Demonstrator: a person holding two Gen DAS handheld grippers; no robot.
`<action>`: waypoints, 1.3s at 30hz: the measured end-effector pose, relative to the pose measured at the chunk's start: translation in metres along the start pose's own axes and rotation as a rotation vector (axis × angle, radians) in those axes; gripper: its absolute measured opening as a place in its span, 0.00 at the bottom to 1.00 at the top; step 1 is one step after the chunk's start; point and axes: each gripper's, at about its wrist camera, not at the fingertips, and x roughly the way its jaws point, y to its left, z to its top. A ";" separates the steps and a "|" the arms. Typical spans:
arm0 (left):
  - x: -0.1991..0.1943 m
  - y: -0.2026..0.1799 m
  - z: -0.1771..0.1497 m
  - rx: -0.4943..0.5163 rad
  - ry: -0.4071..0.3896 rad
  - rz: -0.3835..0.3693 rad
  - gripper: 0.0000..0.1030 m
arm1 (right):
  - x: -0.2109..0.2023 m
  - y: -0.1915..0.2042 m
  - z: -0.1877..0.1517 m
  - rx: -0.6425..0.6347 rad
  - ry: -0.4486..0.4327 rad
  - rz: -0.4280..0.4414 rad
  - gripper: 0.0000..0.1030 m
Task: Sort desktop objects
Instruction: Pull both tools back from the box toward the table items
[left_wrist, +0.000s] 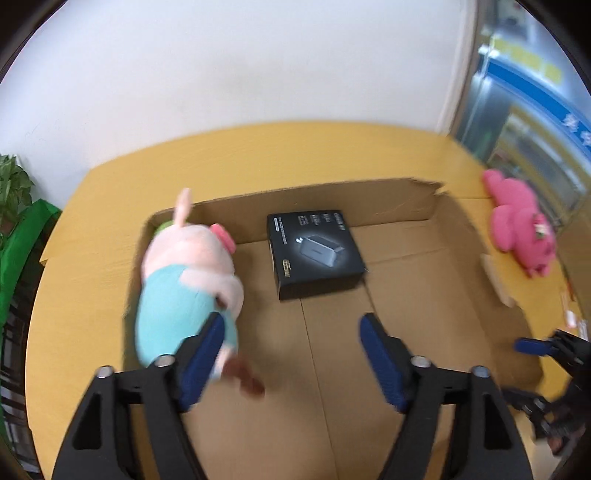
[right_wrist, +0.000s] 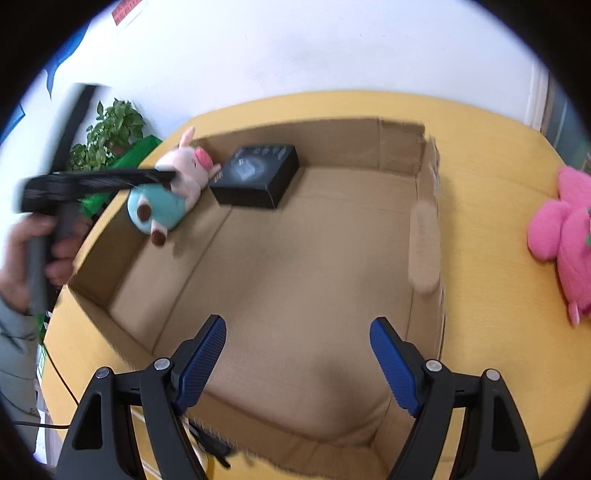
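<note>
Left gripper (left_wrist: 291, 354), black w/ ribbed blue pads: jaws wide apart, nothing between them; it hangs over the near floor of the shallow brown corrugated-cardboard box (left_wrist: 402, 192). Right gripper (right_wrist: 297, 360), same build: jaws also wide, empty, above the box's near edge.

Pale-pink plush pig in a teal outfit (left_wrist: 184, 280) lies inside the box against its left wall, partly behind the left pad in the left view but not pinched, as far as blur allows. Matte black rectangular carton w/ a printed device picture (left_wrist: 314, 254) sits flat near the far wall. Hot-pink plush toy (left_wrist: 517, 225) is outside the box, at the right edge of the round yellow wood-look table (left_wrist: 92, 258).

Probably next: right gripper goes for the hot-pink plush. Grab the thick middle, squeeze well since it's soft and compressible, lift clear of the torn right wall before dropping in.
</note>
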 end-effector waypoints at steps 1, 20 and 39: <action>-0.007 -0.006 -0.011 0.000 -0.011 0.005 0.81 | 0.000 0.002 -0.006 -0.004 0.003 -0.002 0.78; -0.023 0.028 -0.132 -0.086 0.072 0.015 0.80 | -0.033 0.012 -0.057 0.020 -0.039 -0.067 0.79; -0.149 -0.069 -0.187 0.007 -0.286 -0.103 0.02 | -0.108 0.104 -0.101 -0.064 -0.348 -0.168 0.04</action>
